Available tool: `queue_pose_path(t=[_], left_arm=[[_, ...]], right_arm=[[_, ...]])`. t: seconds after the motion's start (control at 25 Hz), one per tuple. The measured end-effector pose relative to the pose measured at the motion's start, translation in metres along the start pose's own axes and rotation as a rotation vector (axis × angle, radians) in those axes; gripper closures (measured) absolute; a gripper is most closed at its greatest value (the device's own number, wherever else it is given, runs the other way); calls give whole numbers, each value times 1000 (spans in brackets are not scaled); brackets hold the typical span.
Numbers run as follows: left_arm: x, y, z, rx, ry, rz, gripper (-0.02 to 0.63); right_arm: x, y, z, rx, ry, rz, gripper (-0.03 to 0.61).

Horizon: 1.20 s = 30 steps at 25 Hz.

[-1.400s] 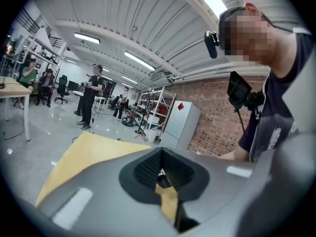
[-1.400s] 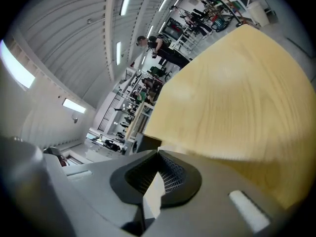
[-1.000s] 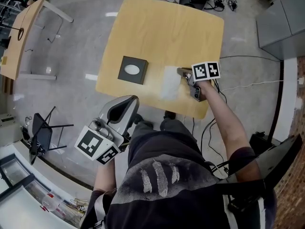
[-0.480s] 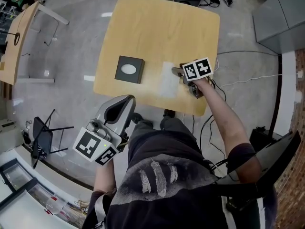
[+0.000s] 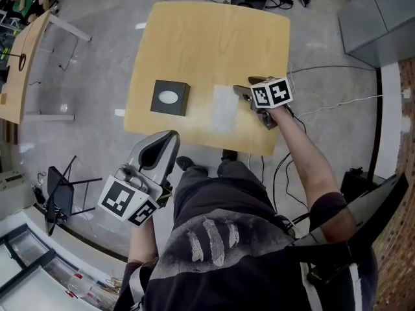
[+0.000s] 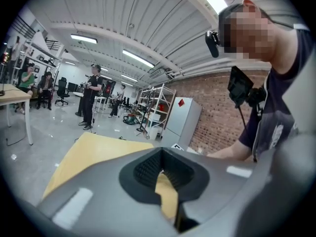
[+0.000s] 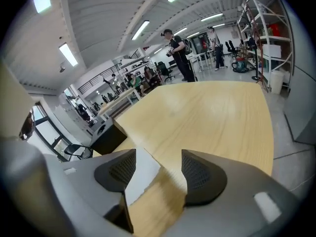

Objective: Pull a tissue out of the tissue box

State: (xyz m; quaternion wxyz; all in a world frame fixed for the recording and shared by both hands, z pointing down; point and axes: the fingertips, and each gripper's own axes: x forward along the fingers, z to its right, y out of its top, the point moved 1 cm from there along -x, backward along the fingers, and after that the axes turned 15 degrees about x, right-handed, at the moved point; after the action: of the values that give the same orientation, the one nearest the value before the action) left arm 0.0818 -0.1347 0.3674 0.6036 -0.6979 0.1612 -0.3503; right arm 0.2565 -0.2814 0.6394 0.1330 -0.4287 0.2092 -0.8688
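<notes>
Head view: the light wooden bench carries the dark square tissue box toward its left side, white oval opening uppermost. A white rectangular tissue lies flat on the bench to the right of the box, near it but not touching.

Your right tongs sit at the tissue's right edge. Right gripper view: their jaws are opening and stand spread wide. A corner of the tissue lies below and between them, close by the pad at that view's left. Neither pad presses on it.

Your left tongs hang off the bench's near edge, well apart from the box. Left gripper view: their jaws are drawn together and hold nothing. Only a sliver of bench shows through the slit behind the tips.
</notes>
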Motion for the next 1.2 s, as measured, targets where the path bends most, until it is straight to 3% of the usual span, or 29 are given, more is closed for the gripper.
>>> queue_pose_path(t=[0.24, 0.48, 0.52, 0.6, 1.2], left_arm=[[6, -1, 4, 24, 4, -11, 612], [12, 10, 5, 74, -6, -20, 612], [12, 11, 4, 81, -6, -20, 612], [11, 14, 1, 92, -5, -17, 612], [-44, 5, -26, 89, -26, 67, 612]], right_arm=[[-12, 21, -28, -18, 82, 110, 295], [-37, 44, -52, -19, 133, 198, 342], [-41, 47, -56, -16, 142, 211, 383], [-47, 52, -64, -8, 164, 229, 578], [-69, 45, -171, -45, 290, 270, 580]])
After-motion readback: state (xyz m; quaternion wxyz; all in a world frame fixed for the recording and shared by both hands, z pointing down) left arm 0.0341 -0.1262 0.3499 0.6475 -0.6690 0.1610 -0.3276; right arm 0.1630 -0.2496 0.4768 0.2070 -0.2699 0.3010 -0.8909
